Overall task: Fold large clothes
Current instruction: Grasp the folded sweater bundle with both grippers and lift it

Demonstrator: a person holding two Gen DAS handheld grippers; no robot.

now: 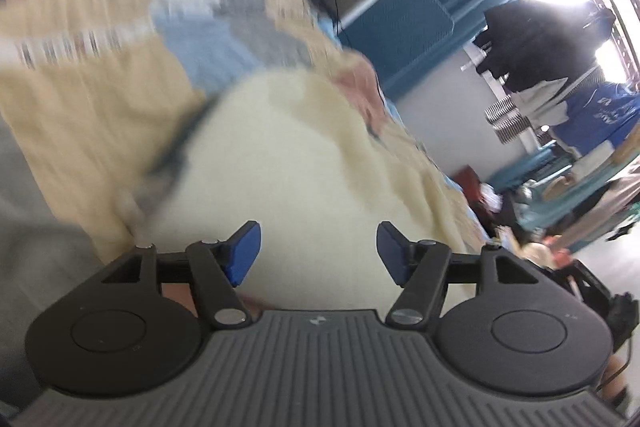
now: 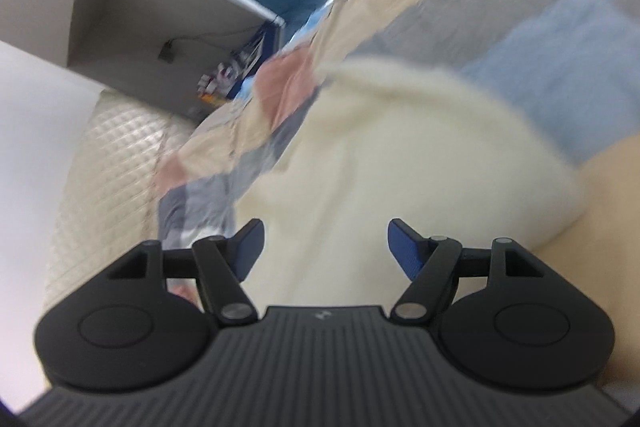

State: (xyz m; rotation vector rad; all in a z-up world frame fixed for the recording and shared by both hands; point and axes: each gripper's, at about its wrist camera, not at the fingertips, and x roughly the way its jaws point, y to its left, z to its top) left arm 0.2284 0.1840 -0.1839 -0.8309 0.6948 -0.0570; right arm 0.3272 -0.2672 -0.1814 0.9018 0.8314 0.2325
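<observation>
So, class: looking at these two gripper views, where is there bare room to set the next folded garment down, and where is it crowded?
Free: the patchwork quilt beyond the cream garment, and the quilted mattress strip beside the quilt's edge. Crowded: the cream garment fills the middle, right before both open hand-held grippers, left and right; the room past the bed is cluttered.

Left tongs [image 1: 319, 251]: matte black housing with a ribbed grey centre plate bearing a small pale emblem, two round black discs at the sides, black linkage arms fixed with silver screws, blue textured fingertips [image 1: 244, 251]. Right tongs [image 2: 326, 249]: identical build, blue fingertips [image 2: 406, 247], silver screws.
</observation>
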